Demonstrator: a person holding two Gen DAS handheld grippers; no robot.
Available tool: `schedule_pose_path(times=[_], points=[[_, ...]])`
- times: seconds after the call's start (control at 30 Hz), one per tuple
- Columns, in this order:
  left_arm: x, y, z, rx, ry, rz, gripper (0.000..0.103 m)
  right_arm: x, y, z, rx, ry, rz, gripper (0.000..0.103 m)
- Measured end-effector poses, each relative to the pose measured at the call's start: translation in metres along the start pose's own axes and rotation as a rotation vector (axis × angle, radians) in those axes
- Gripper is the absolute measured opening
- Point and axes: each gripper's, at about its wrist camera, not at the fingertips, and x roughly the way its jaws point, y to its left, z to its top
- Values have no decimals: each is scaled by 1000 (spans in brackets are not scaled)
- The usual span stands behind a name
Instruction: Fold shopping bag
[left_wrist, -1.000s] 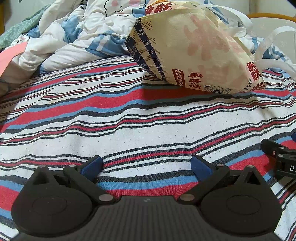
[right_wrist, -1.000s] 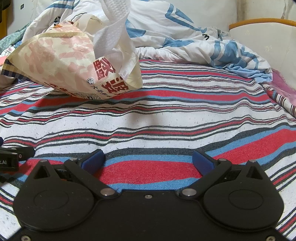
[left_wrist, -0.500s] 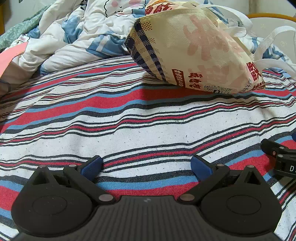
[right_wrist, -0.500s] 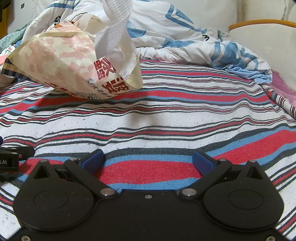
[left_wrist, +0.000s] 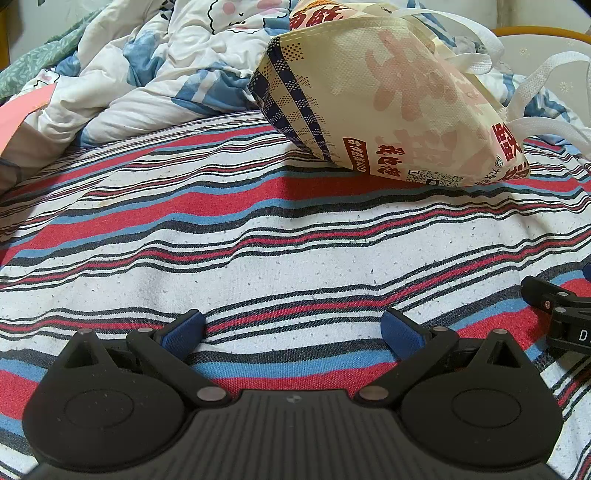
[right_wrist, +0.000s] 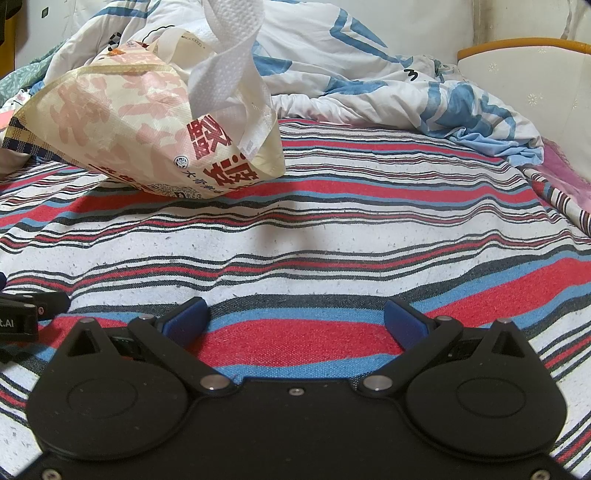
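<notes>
on the striped bed (left_wrist: 258, 236), far from me, the shopping bag (left_wrist: 399, 107) sits puffed up and unfolded, handles (right_wrist: 225, 55) loose on top. nothing has shifted over the last second: my left gripper (left_wrist: 291, 328) and right gripper (right_wrist: 297, 319) still rest near, jaws spread and empty, so i judge folding hasn't started.

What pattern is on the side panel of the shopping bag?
The shopping bag has a dark navy and cream checked side panel, clearest in the left wrist view.

You're seeing a cream shopping bag (left_wrist: 399, 99) with red lettering, navy checks, on a red, blue, black, white striped sheet (left_wrist: 258, 236).
</notes>
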Motion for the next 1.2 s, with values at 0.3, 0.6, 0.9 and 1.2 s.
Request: schedule_pose_path(times=[0.3,0.6,0.9,1.2], points=[[0,0,1,-1,1,0,103,0,0,0,0,0,0,103],[-1,0,0,-2,3,-1,103,0,0,0,-2,-1,-1,103],[-3,4,1,-19,7,-21,103,-2,-1,3,0,1,6,103],[-37,49,32,-162,-47,-181,103,-48,-11,31,55,-140,388,103]])
